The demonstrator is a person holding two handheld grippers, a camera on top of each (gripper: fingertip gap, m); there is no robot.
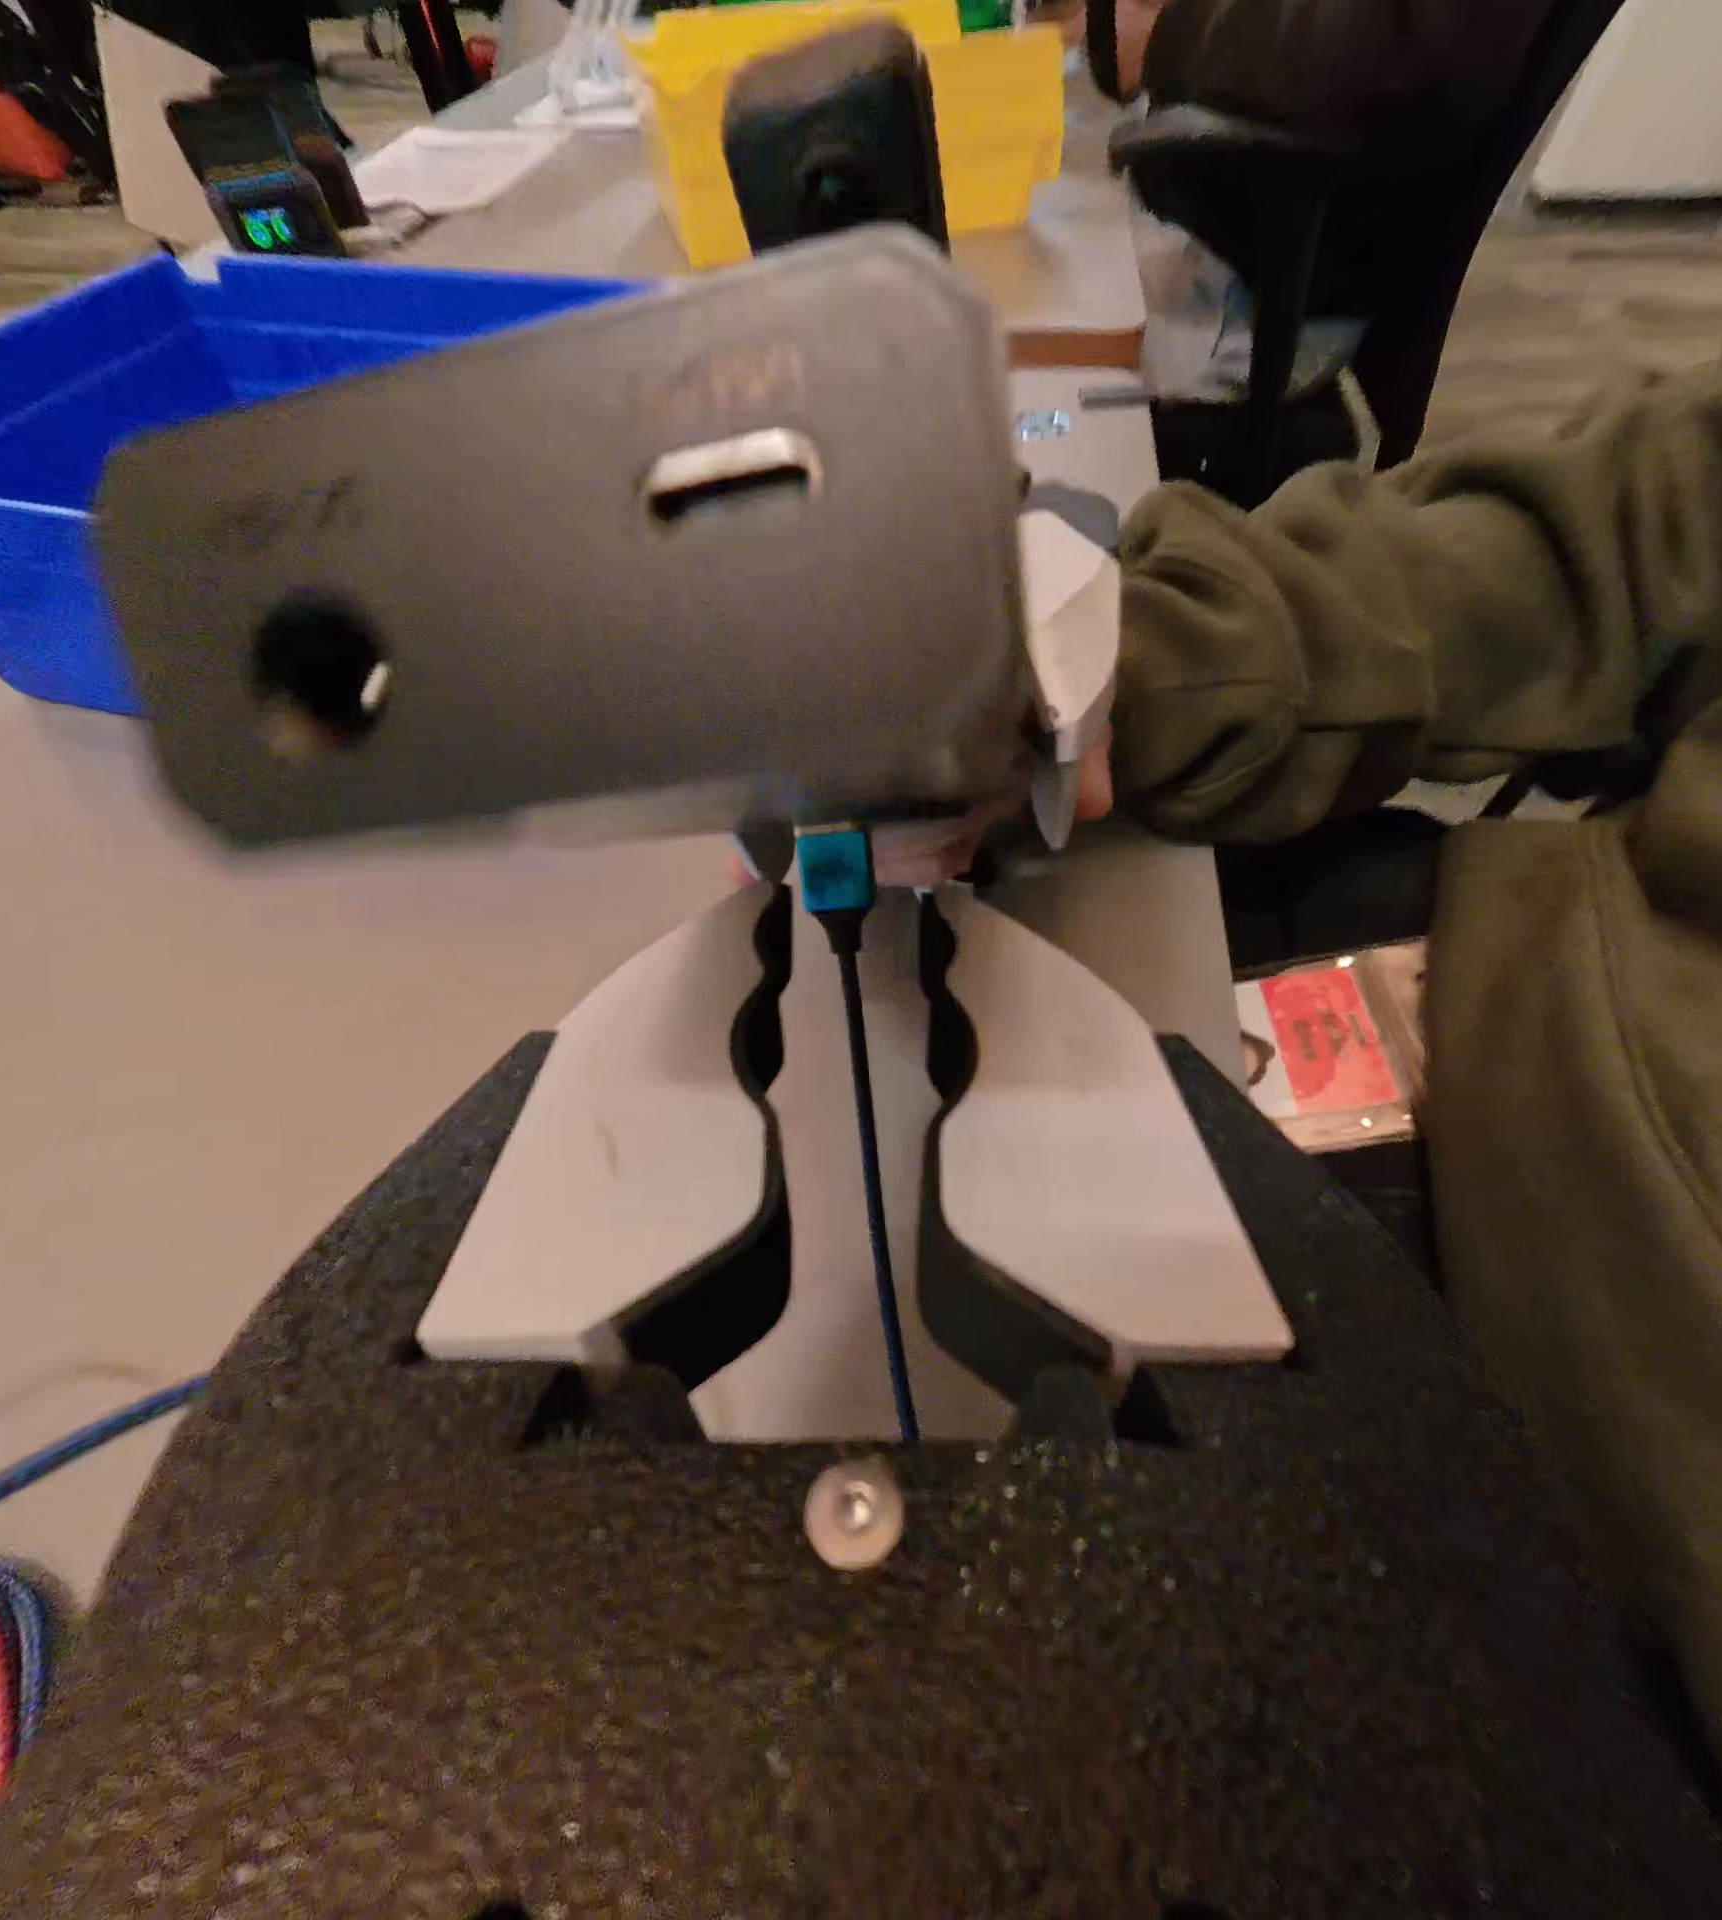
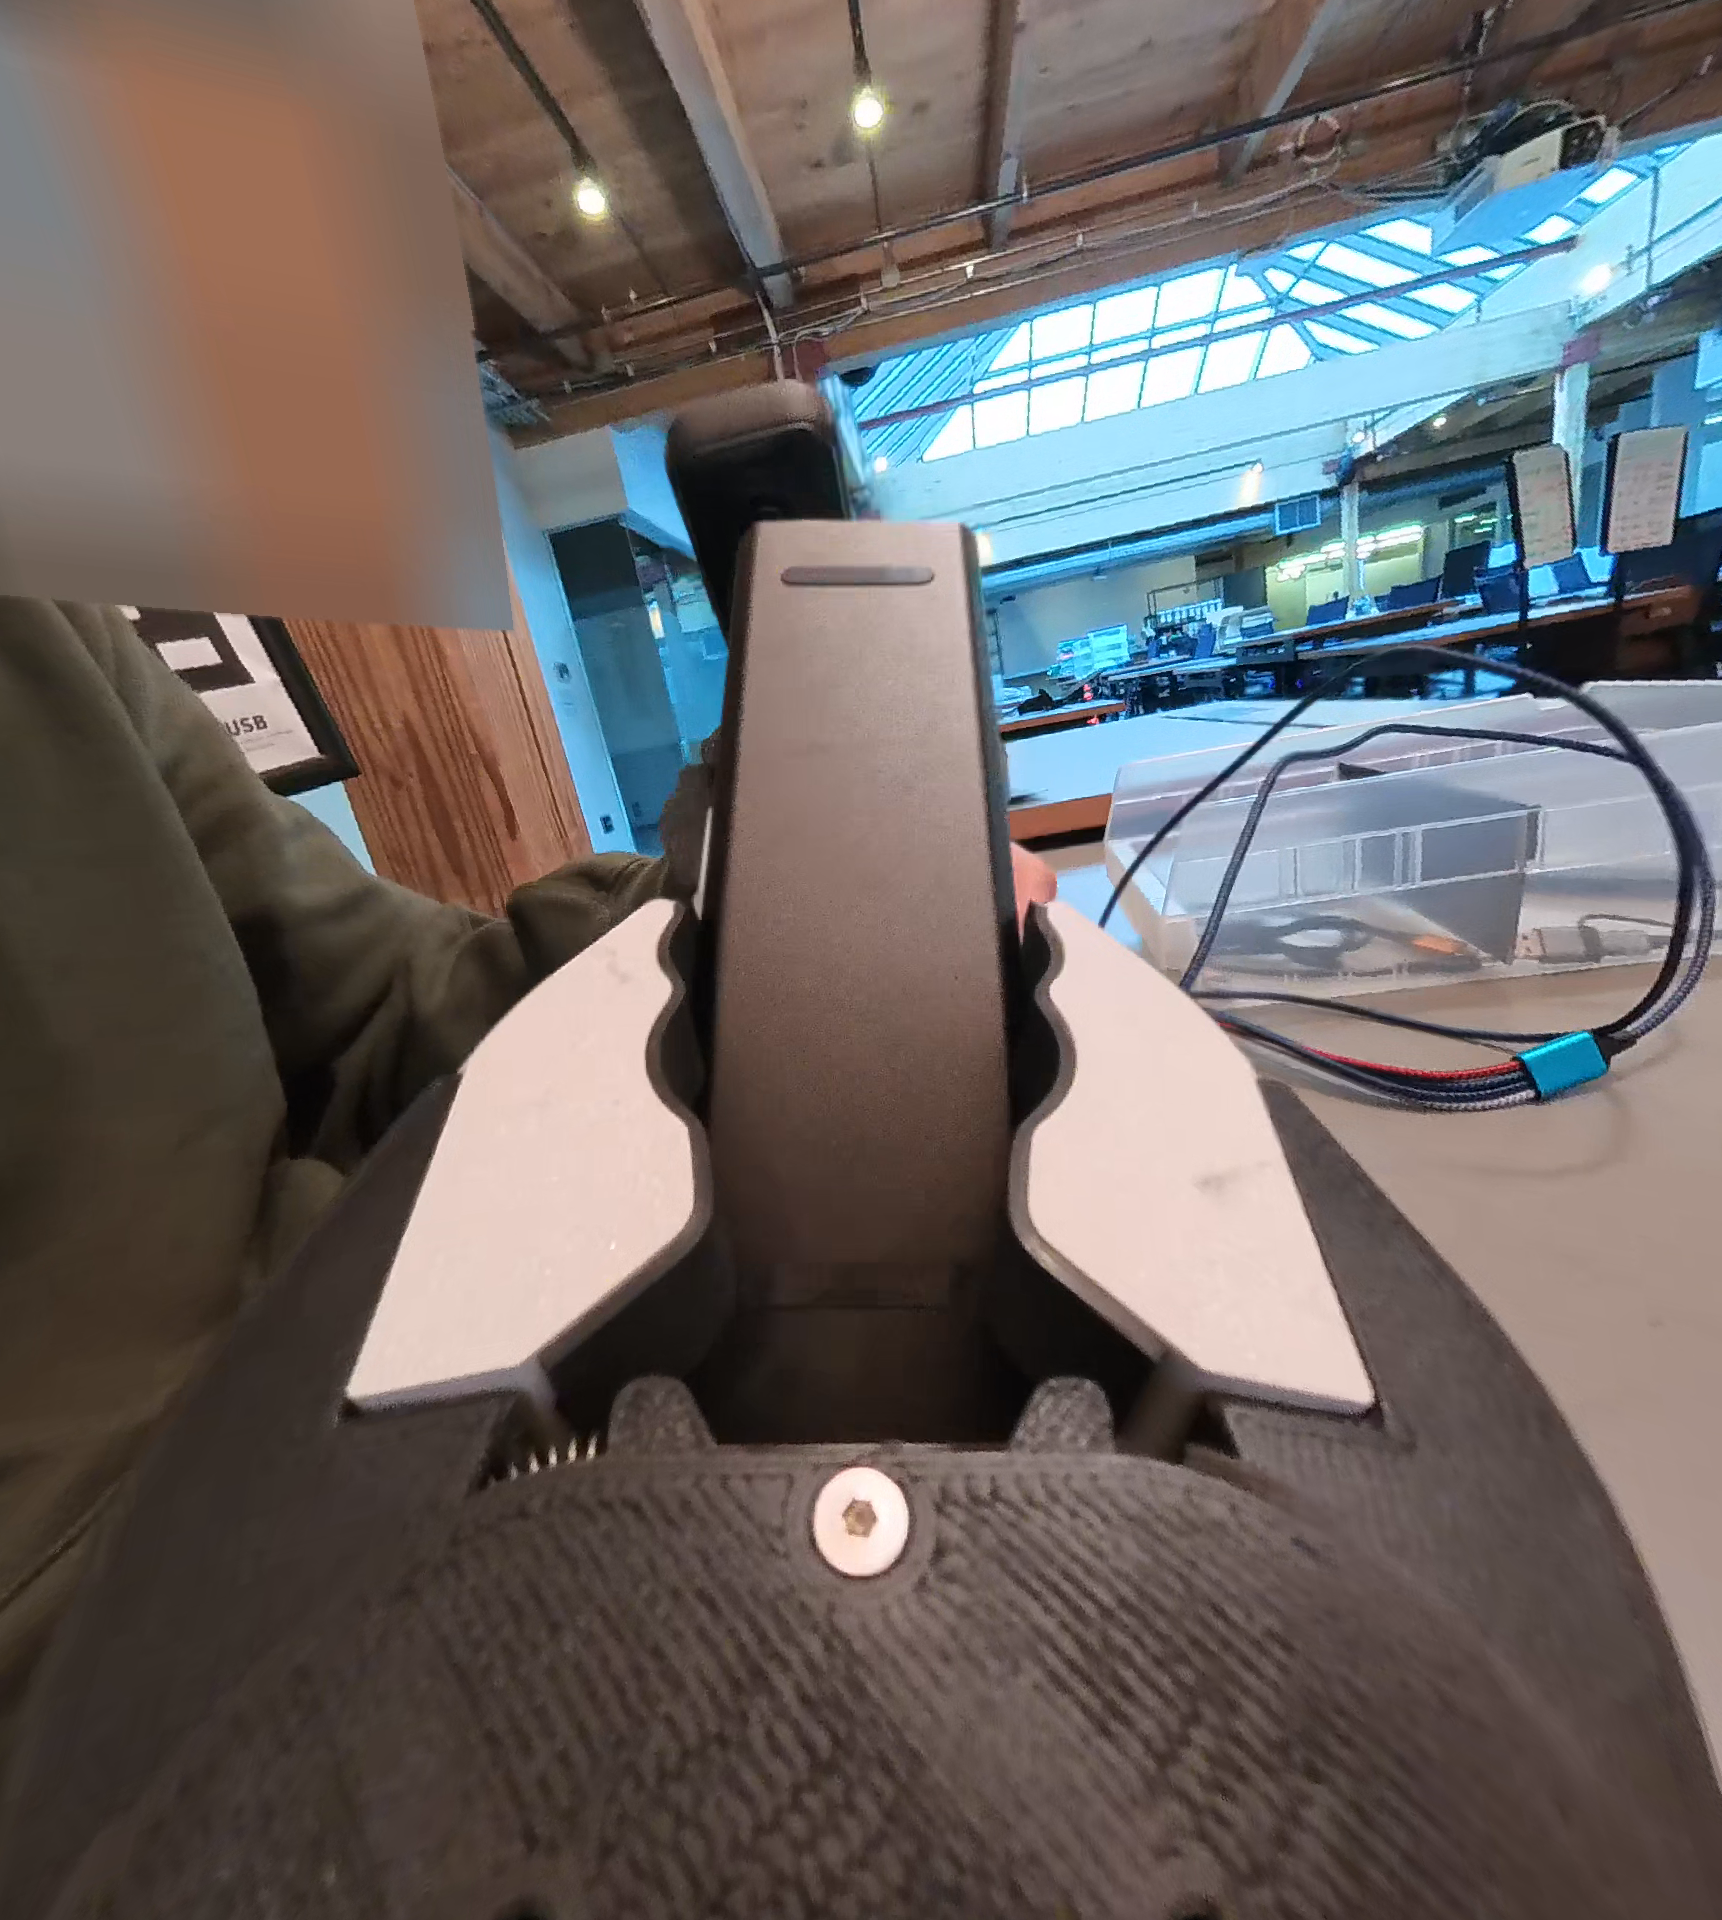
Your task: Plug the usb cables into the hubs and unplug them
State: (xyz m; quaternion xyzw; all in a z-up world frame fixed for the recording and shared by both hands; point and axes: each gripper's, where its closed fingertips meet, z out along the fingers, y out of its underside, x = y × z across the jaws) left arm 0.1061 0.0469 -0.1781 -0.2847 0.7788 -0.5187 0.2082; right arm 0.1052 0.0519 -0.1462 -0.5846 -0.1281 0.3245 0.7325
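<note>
My right gripper [image 2: 857,914] is shut on a dark grey flat hub [image 2: 857,727] and holds it pointing up, off the table. In the left wrist view the hub [image 1: 545,582] is blurred and shows a slot port and a round port. One white finger of the right gripper [image 1: 1070,623] shows behind it. A teal USB connector [image 1: 834,868] meets the hub's lower edge. Its dark braided cable [image 1: 867,1143] runs back between the jaws of my left gripper [image 1: 857,899]. The jaws stand slightly apart, with a gap at the right of the connector.
A blue bin [image 1: 46,468] stands at the left, with a yellow box [image 1: 691,156] behind it. A clear plastic bin [image 2: 1459,831] holds adapters. A braided cable bundle with a teal sleeve [image 2: 1560,1065] lies on the table. A person's olive sleeve [image 1: 1356,644] is at the right. Less than 4 cm separates the two grippers' tips.
</note>
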